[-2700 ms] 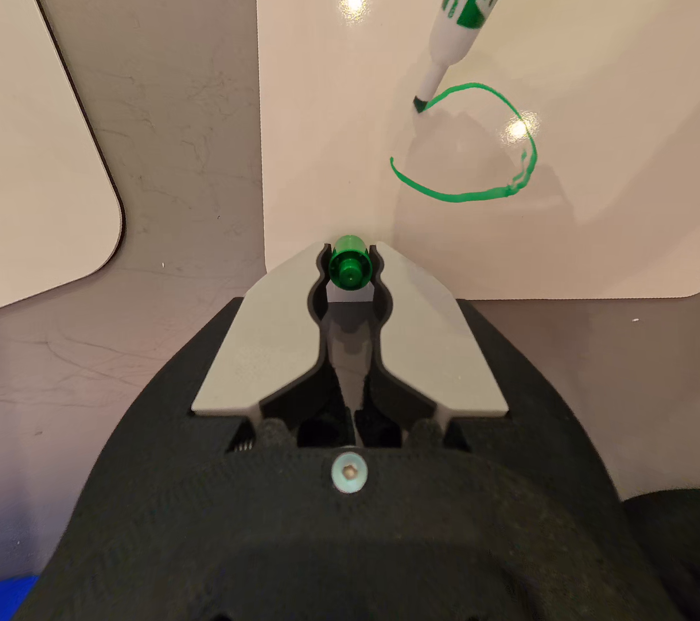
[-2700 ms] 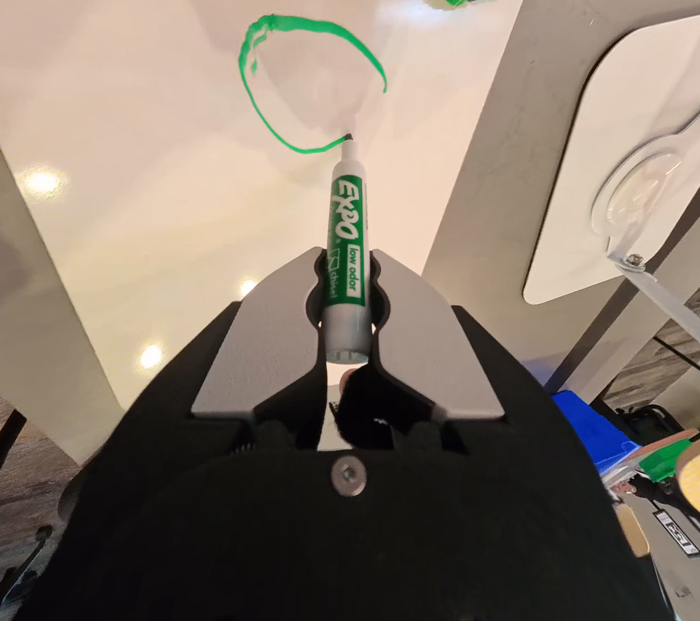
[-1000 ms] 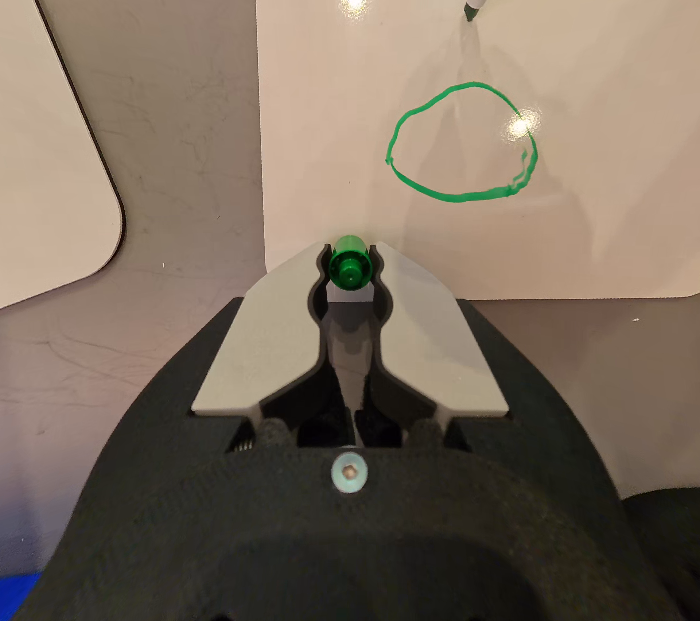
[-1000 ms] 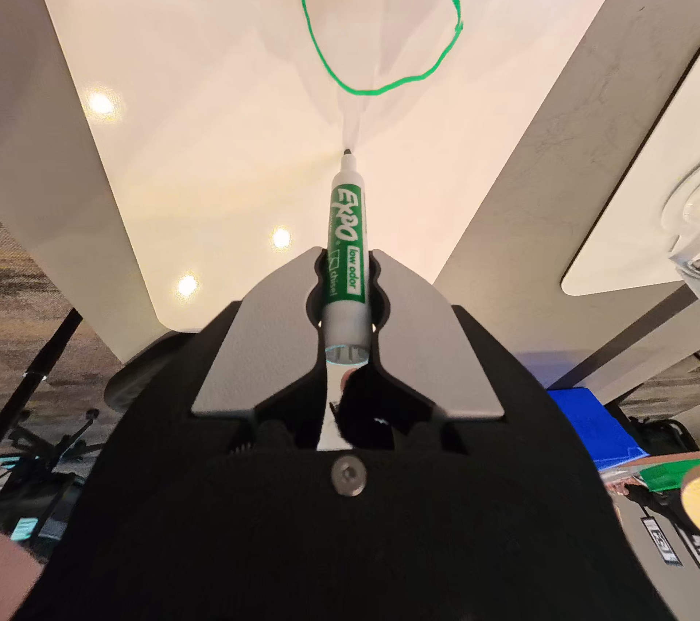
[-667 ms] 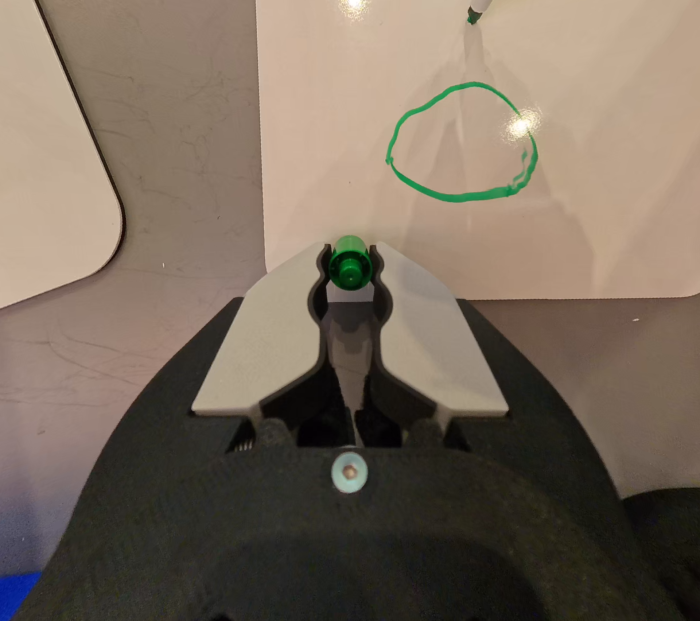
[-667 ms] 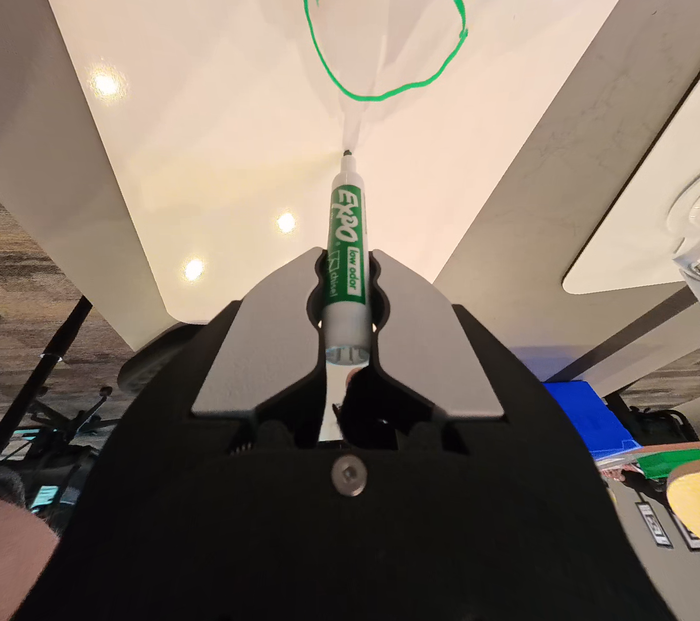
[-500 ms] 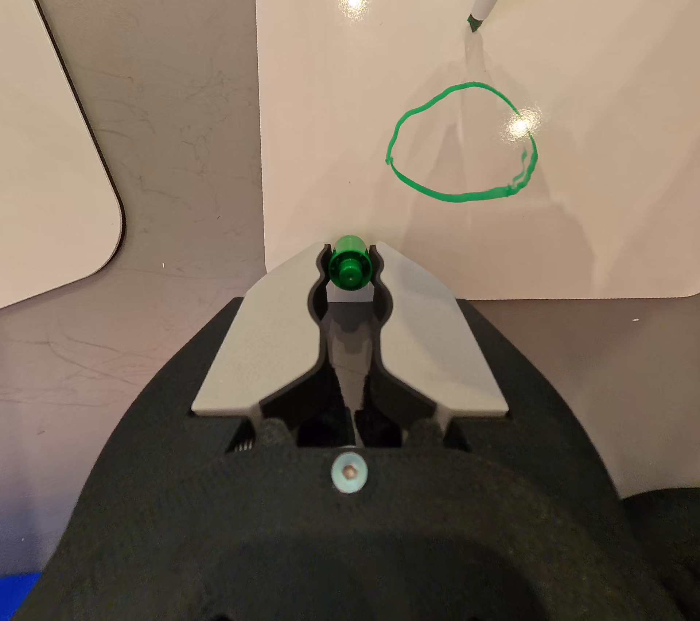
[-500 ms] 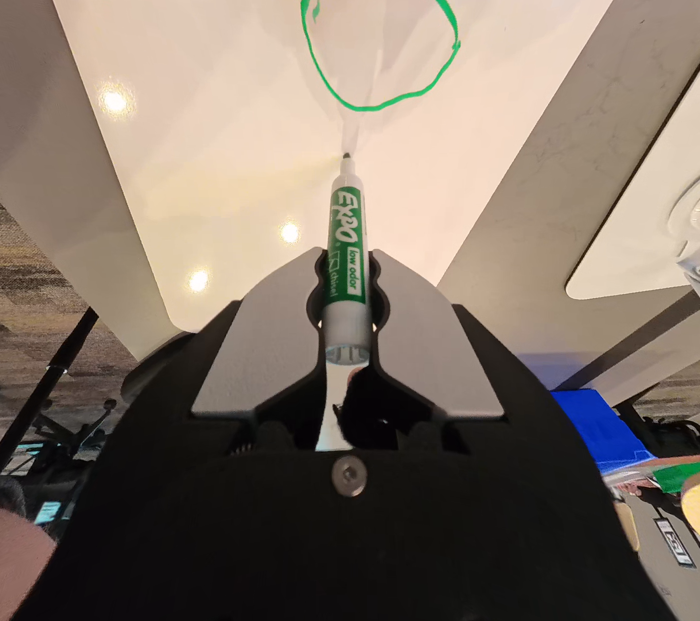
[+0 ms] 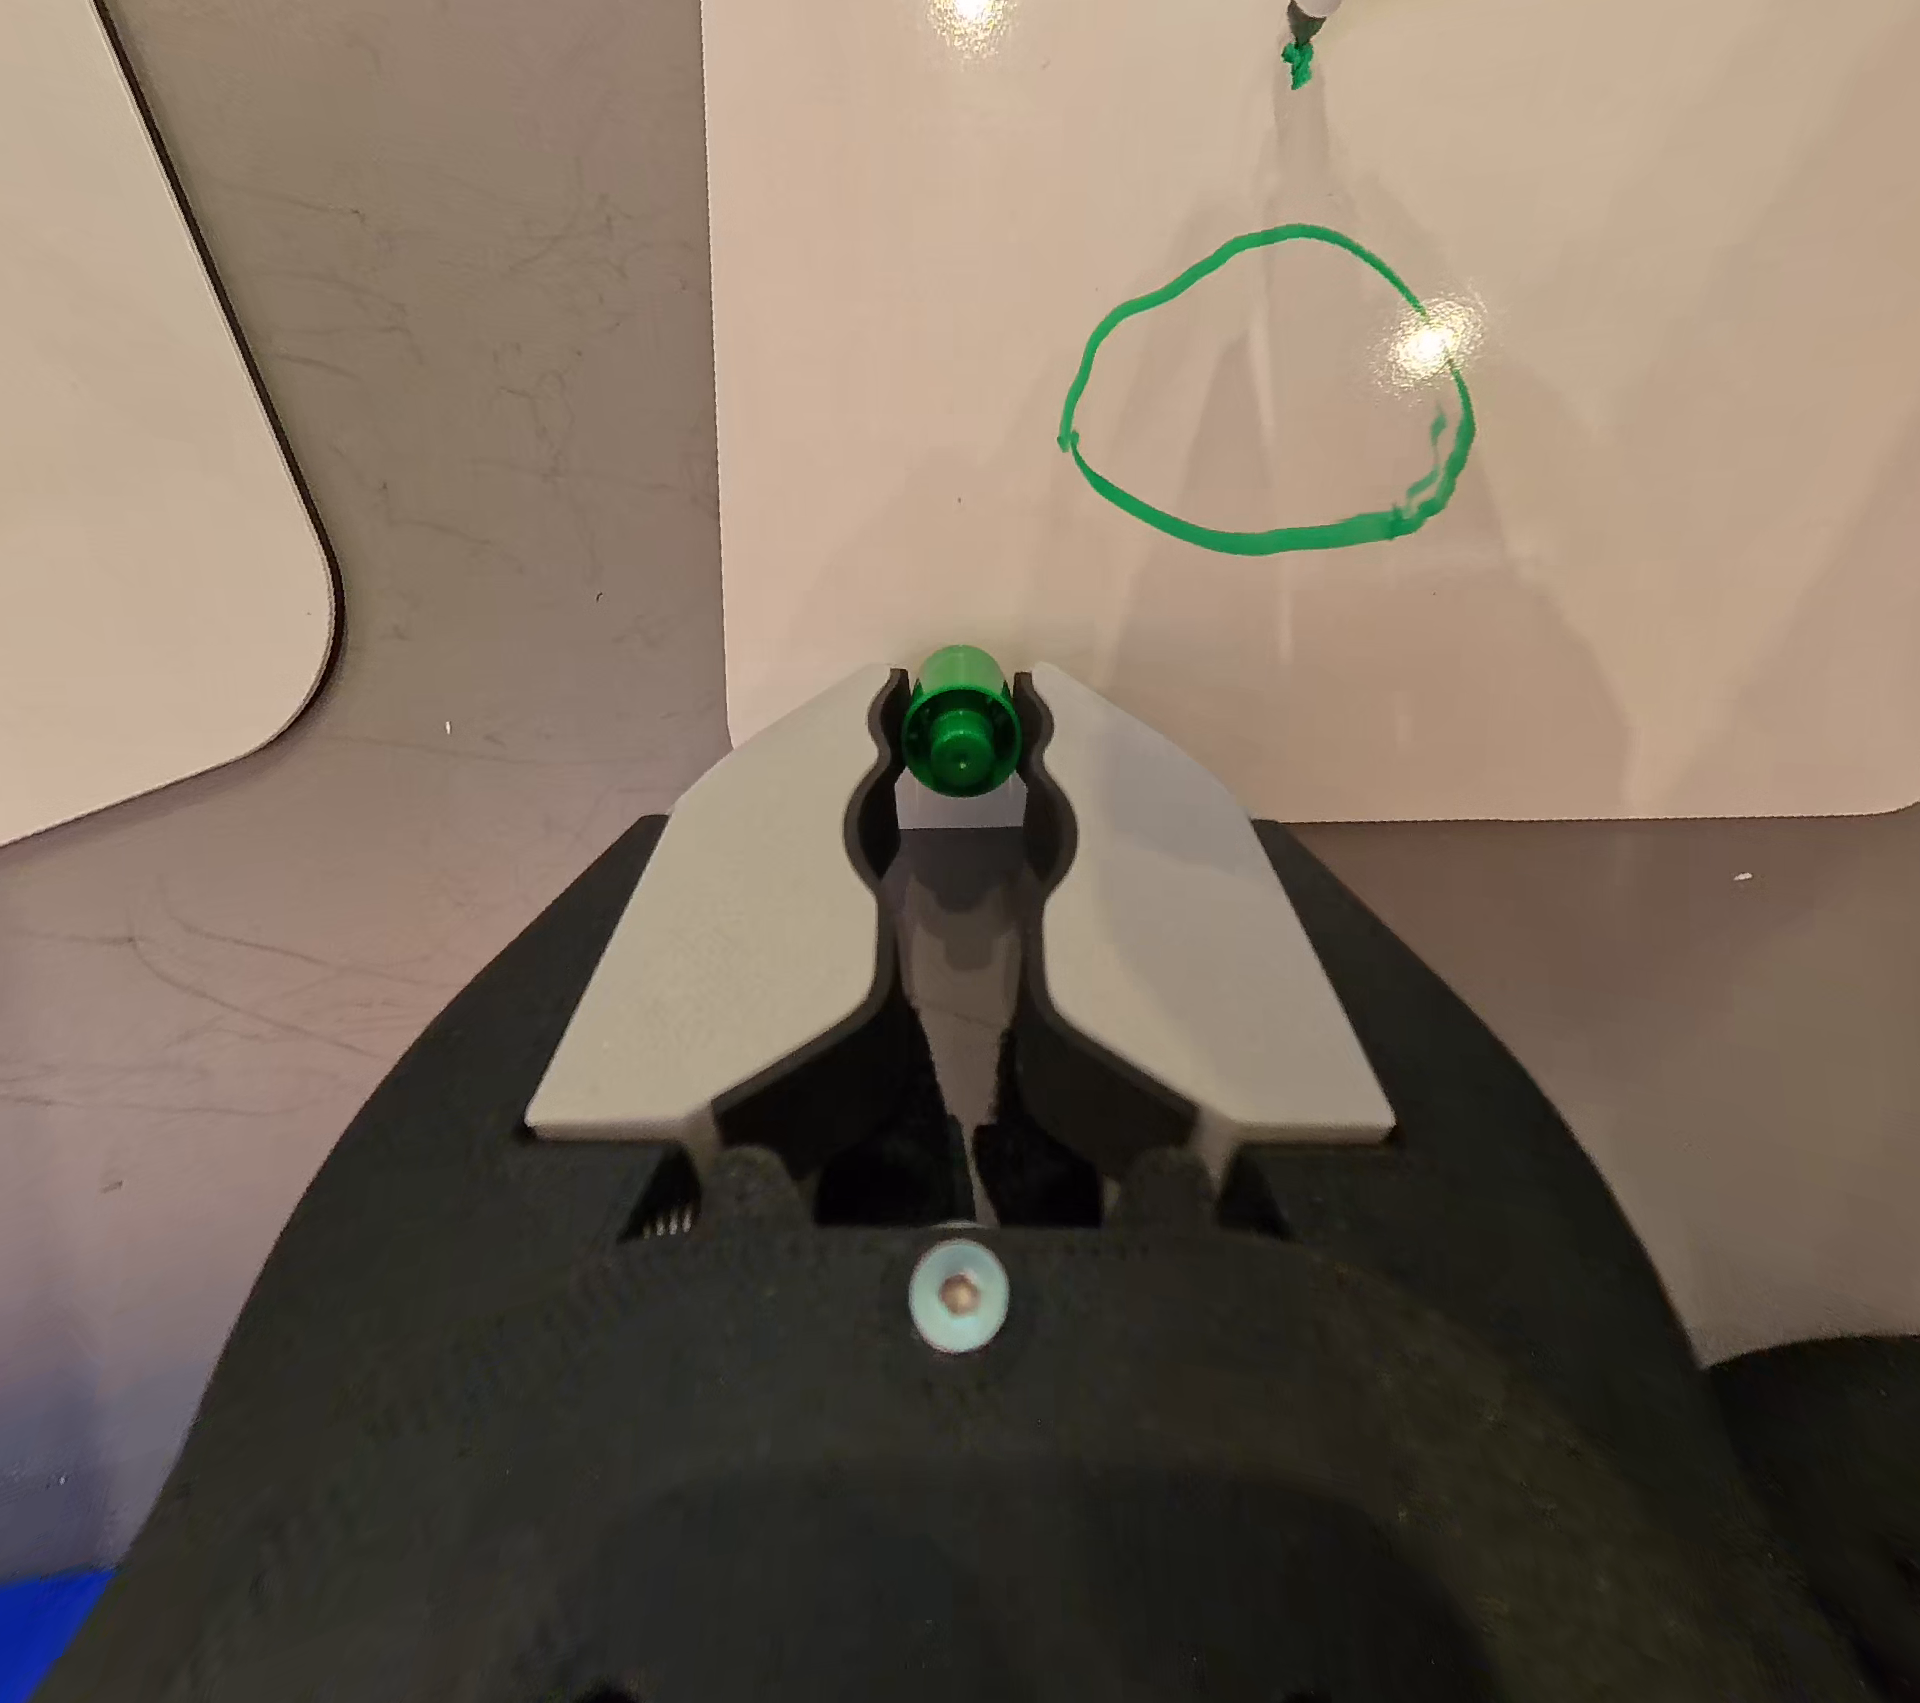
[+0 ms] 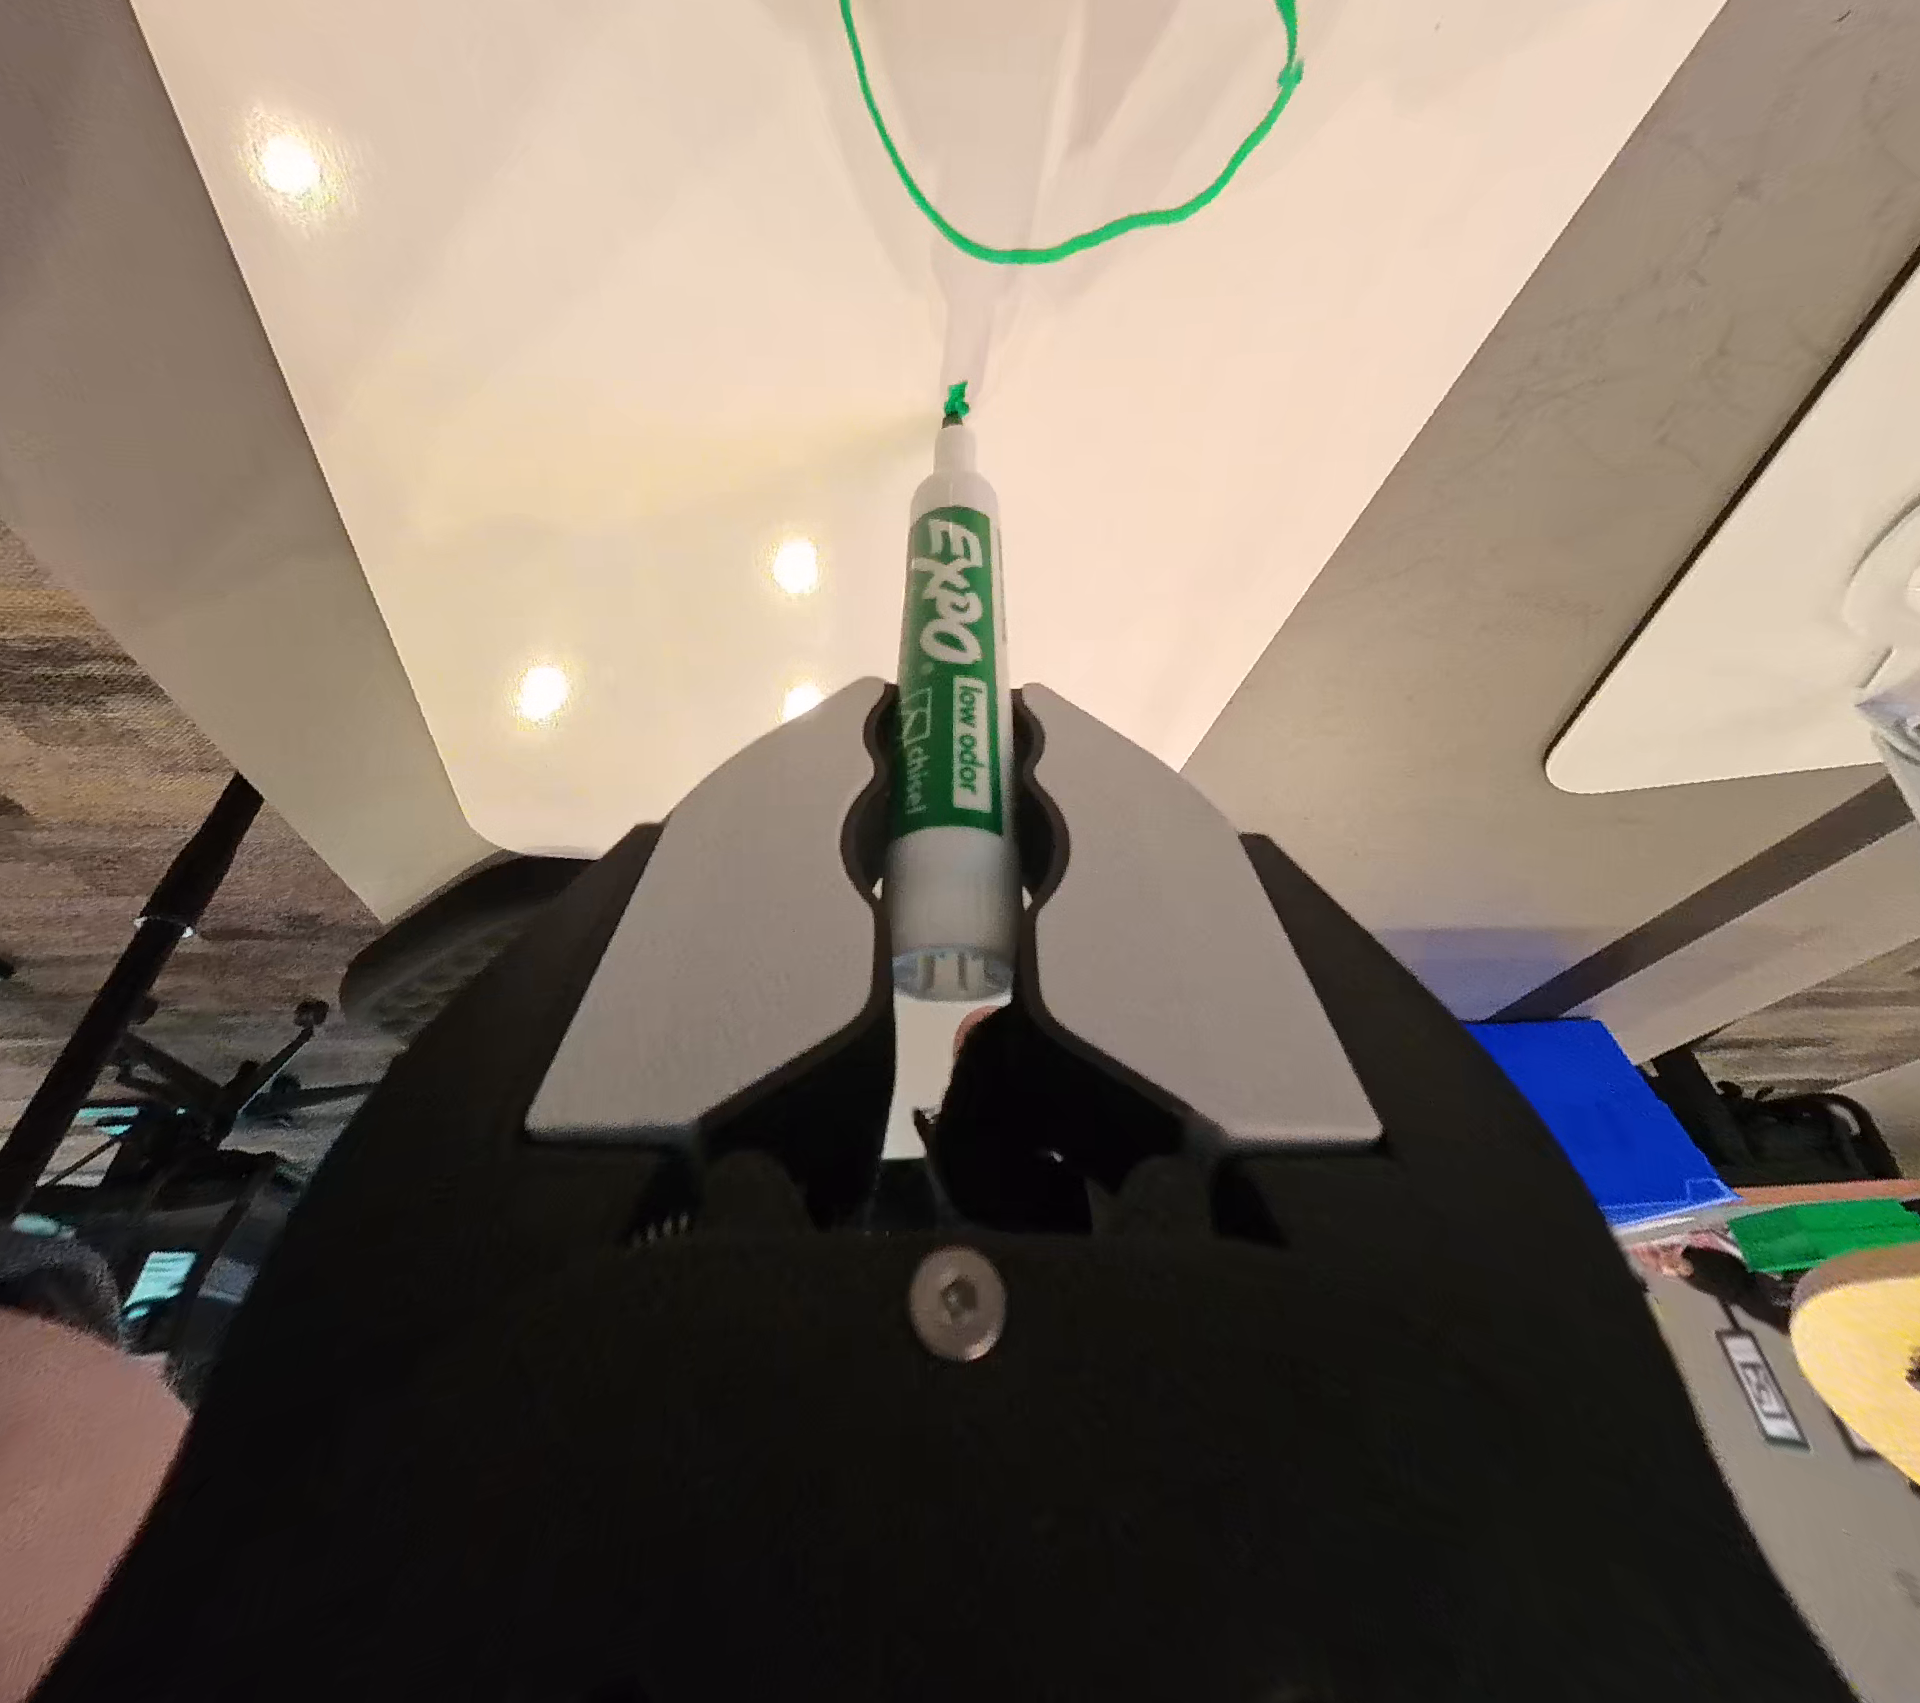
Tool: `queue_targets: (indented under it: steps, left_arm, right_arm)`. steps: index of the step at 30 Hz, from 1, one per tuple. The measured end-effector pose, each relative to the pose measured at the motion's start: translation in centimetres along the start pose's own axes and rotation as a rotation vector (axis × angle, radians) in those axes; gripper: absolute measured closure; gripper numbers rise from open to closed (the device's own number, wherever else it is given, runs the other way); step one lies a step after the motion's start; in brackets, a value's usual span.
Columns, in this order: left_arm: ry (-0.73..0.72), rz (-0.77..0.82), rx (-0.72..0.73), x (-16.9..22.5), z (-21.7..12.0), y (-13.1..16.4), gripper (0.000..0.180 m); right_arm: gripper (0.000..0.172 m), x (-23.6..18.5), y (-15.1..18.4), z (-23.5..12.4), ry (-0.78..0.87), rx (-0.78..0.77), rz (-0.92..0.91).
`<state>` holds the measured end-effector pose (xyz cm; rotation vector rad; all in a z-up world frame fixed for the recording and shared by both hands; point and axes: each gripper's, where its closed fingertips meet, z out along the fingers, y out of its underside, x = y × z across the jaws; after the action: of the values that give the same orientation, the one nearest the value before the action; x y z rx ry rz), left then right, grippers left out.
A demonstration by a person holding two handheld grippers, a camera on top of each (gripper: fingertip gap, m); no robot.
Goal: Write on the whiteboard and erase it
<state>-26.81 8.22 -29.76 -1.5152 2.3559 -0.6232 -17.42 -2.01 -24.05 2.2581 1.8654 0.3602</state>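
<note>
Grey tabletop (image 9: 468, 303) fills the left of the left wrist view, with a second white board (image 9: 125, 427) at its edge. Right of it lies the whiteboard (image 9: 883, 303). At its near edge the left gripper (image 9: 958, 734) is clamped on a green cap (image 9: 958, 739). Further right sits a green circle (image 9: 1268, 391), and beyond it a small fresh green mark (image 9: 1299, 64) under the marker (image 10: 951, 666) tip. The right gripper (image 10: 951, 780) grips the marker's barrel, both pads pressing it, tip touching the board.
</note>
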Motion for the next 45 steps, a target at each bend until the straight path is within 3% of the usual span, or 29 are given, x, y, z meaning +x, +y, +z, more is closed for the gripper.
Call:
queue_targets:
  steps: [21, 45]
  left_arm:
    - [0.002, 0.0, 0.0, 0.0, 0.0, 0.0, 0.161]
    - [0.0, 0.0, 0.0, 0.0, 0.0, 0.0, 0.161]
  right_arm:
    - [0.151, -0.3, -1.5, -0.2, -0.053, 0.117, 0.073]
    - [0.151, 0.5, -0.5, -0.8, -0.001, 0.158, 0.066]
